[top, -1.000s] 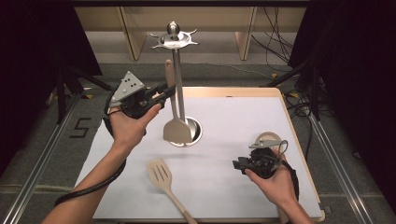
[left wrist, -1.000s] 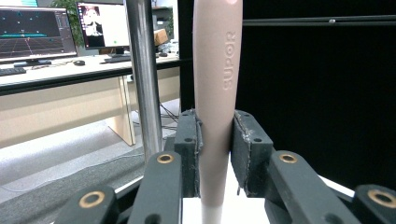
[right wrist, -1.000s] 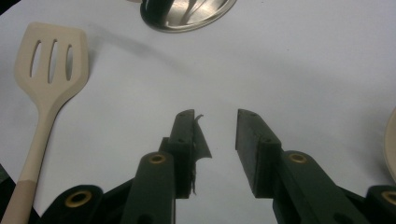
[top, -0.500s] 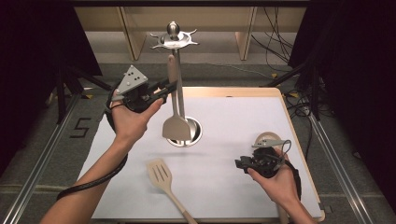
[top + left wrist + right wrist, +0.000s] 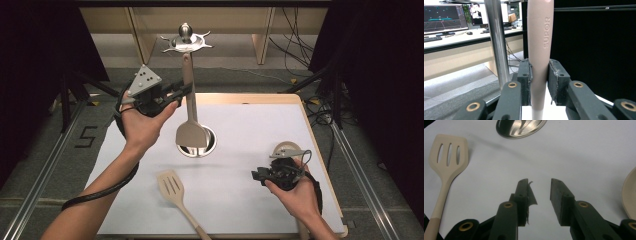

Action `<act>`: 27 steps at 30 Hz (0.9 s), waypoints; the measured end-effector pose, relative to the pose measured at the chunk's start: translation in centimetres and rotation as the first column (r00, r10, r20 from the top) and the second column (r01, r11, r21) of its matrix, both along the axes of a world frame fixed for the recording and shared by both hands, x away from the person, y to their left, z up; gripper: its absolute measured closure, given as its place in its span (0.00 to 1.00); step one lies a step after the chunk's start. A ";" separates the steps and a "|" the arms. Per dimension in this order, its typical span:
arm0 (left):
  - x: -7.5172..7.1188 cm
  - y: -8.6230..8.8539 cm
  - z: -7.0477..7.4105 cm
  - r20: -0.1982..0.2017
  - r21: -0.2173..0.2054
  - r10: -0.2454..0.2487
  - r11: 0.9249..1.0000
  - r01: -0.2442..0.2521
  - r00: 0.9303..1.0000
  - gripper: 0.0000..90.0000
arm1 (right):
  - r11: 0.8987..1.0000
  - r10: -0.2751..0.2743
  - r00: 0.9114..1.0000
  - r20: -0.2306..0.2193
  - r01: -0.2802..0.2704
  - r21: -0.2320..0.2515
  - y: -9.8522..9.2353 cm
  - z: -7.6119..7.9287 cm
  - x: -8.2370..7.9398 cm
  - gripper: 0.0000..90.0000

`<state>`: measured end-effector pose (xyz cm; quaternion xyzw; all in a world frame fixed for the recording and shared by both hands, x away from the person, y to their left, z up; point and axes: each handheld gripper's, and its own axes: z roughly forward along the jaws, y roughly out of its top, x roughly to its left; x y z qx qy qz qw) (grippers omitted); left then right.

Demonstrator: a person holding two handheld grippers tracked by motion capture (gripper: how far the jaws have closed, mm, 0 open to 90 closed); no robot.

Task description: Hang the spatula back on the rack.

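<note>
The left tool (image 5: 184,90) is closed on the handle of a beige solid turner (image 5: 190,107), with both pads pressed against the handle, as the left gripper view shows (image 5: 539,75); the turner (image 5: 539,50) hangs upright, its flat blade pointing down just above the round steel base (image 5: 200,147) of the utensil stand; its handle is just beside the stand's steel pole (image 5: 497,45), and I cannot tell if they touch; the top of the handle reaches up to the star-shaped hook ring (image 5: 186,42) of the stand. The right tool (image 5: 256,175) rests low over the white worktop (image 5: 250,120) near its right edge; its jaws stand apart with nothing between them, which the right gripper view (image 5: 539,192) shows clearly. A slotted turner (image 5: 175,192) of the same beige colour lies flat on the worktop, between the two hands and nearer the person; in the right gripper view it (image 5: 447,157) lies to the left of the jaws, well apart from them. A pale round dish (image 5: 286,148) sits just behind the right tool.
</note>
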<state>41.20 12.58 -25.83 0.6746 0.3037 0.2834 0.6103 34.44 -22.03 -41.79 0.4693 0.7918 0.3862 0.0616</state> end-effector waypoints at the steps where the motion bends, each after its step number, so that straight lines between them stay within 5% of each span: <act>1: 0.0 0.0 0.0 0.000 0.006 0.001 1.000 -0.001 1.000 0.81 | 1.000 -0.007 1.000 -0.004 0.006 -0.004 0.0 0.0 0.0 0.76; 4: -0.1 -0.3 0.0 -0.021 0.001 0.000 1.000 0.000 1.000 0.81 | 0.998 -0.030 1.000 0.007 0.030 -0.051 0.1 0.3 -0.1 0.76; 16: 0.3 -0.6 0.4 -0.047 0.008 0.032 0.999 -0.032 0.998 0.81 | 0.999 -0.045 0.999 0.010 0.045 -0.014 0.2 0.1 -0.2 0.76; 19: 0.6 -0.5 0.3 -0.057 0.011 0.041 0.999 -0.041 0.998 0.81 | 0.999 -0.032 0.999 -0.021 0.031 -0.043 0.1 0.3 -0.2 0.76; 27: 1.3 -0.2 -0.1 -0.070 -0.005 0.056 0.998 -0.057 0.996 0.81 | 0.998 -0.029 1.000 -0.004 0.029 -0.057 0.0 0.3 -0.2 0.76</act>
